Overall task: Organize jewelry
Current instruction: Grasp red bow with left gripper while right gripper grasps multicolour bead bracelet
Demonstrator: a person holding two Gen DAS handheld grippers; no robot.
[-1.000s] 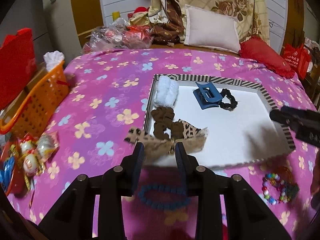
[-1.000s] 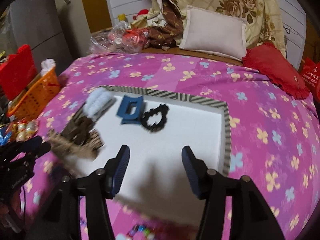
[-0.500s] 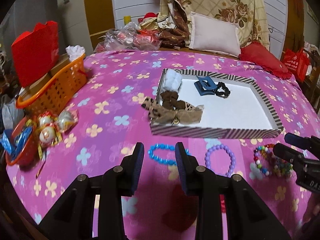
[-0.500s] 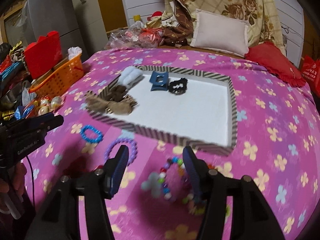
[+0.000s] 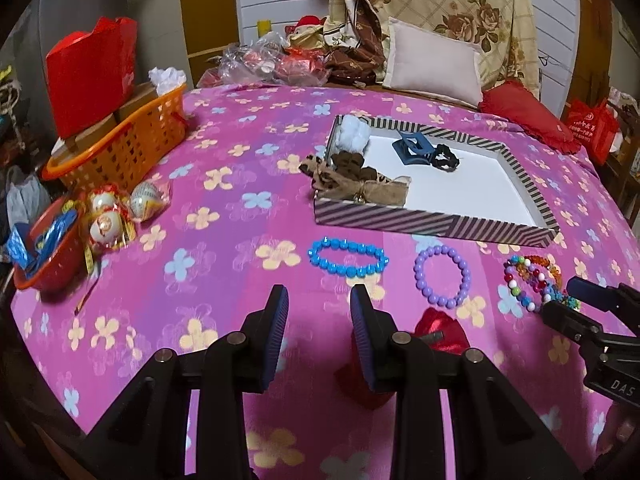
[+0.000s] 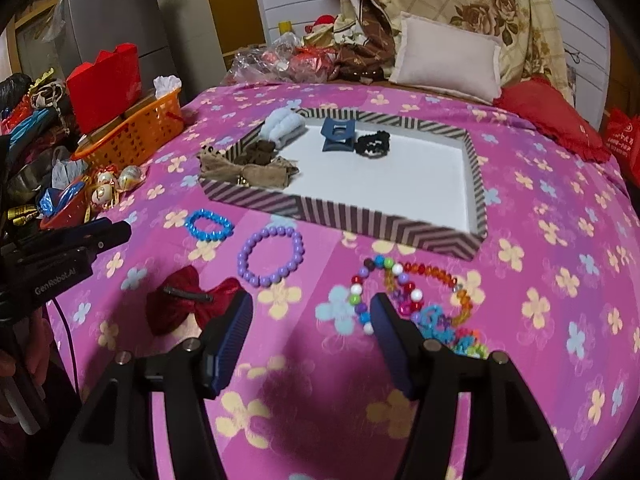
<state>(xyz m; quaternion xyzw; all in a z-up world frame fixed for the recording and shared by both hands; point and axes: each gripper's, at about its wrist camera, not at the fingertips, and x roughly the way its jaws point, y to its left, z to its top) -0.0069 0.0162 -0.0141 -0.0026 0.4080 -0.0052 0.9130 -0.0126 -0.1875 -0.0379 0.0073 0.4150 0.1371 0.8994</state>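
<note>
A striped tray (image 5: 432, 221) (image 6: 384, 224) on the pink flowered bed holds a white scrunchie (image 5: 352, 136), a brown scrunchie (image 5: 349, 162), a leopard bow (image 5: 360, 188), a blue claw clip (image 5: 414, 147) and a black scrunchie (image 5: 446, 157). In front of it lie a blue bead bracelet (image 5: 347, 257) (image 6: 209, 225), a purple bead bracelet (image 5: 442, 275) (image 6: 271, 256), mixed coloured bracelets (image 5: 532, 278) (image 6: 416, 296) and a red bow clip (image 5: 440, 330) (image 6: 188, 306). My left gripper (image 5: 319, 320) is open and empty, short of the blue bracelet. My right gripper (image 6: 312, 320) is open and empty between the red bow and the coloured bracelets.
An orange basket (image 5: 120, 148) with a red bag (image 5: 90, 76) stands at the left edge. A red bowl (image 5: 44, 248) and wrapped ornaments (image 5: 120, 208) lie near it. Pillows (image 5: 434, 62) and bags of clutter (image 5: 264, 60) line the far end.
Both grippers have pulled back from the tray toward the near edge of the bed. The leopard bow stays in the tray's near left corner. The bracelets and red bow came into view.
</note>
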